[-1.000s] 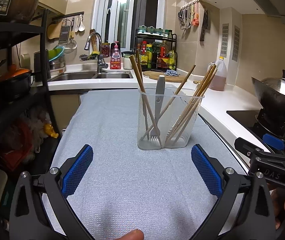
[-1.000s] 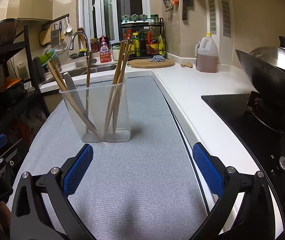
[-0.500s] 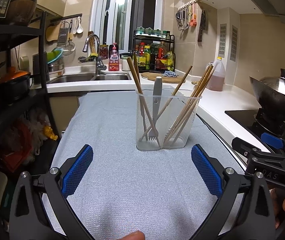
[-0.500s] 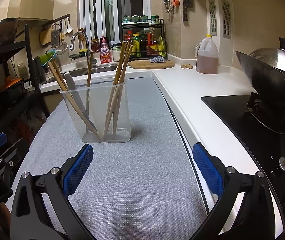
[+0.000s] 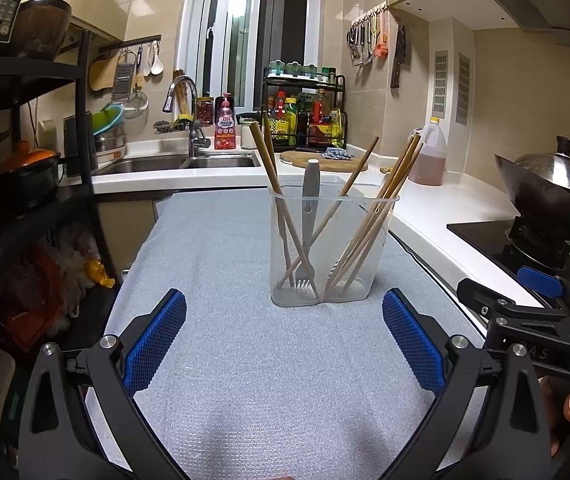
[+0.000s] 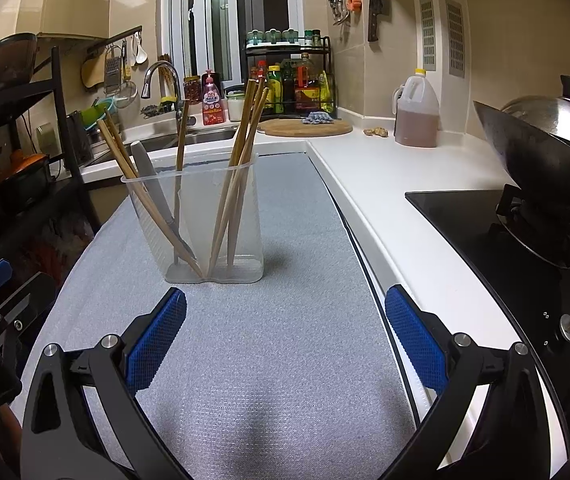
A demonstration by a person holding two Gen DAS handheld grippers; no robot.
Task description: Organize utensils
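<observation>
A clear plastic two-compartment holder [image 5: 327,248] stands upright on the grey mat [image 5: 245,360]; it also shows in the right wrist view [image 6: 213,224]. Its left compartment holds wooden chopsticks [image 5: 271,168] and a grey-handled fork [image 5: 308,216], tines down. Its right compartment holds several wooden chopsticks [image 5: 389,196]. My left gripper [image 5: 284,340] is open and empty, above the mat in front of the holder. My right gripper [image 6: 285,336] is open and empty, in front of the holder and a little to its right.
A white counter [image 6: 389,184] runs along the right, with an oil jug [image 6: 417,116], a hob [image 6: 485,248] and a wok [image 6: 541,132]. A sink [image 5: 181,162] and spice rack [image 5: 305,112] stand at the back. A black shelf [image 5: 25,160] stands on the left.
Both grippers stay open and empty. The left wrist view has shifted slightly, so the holder sits a little left and lower. The right view is almost unchanged.
</observation>
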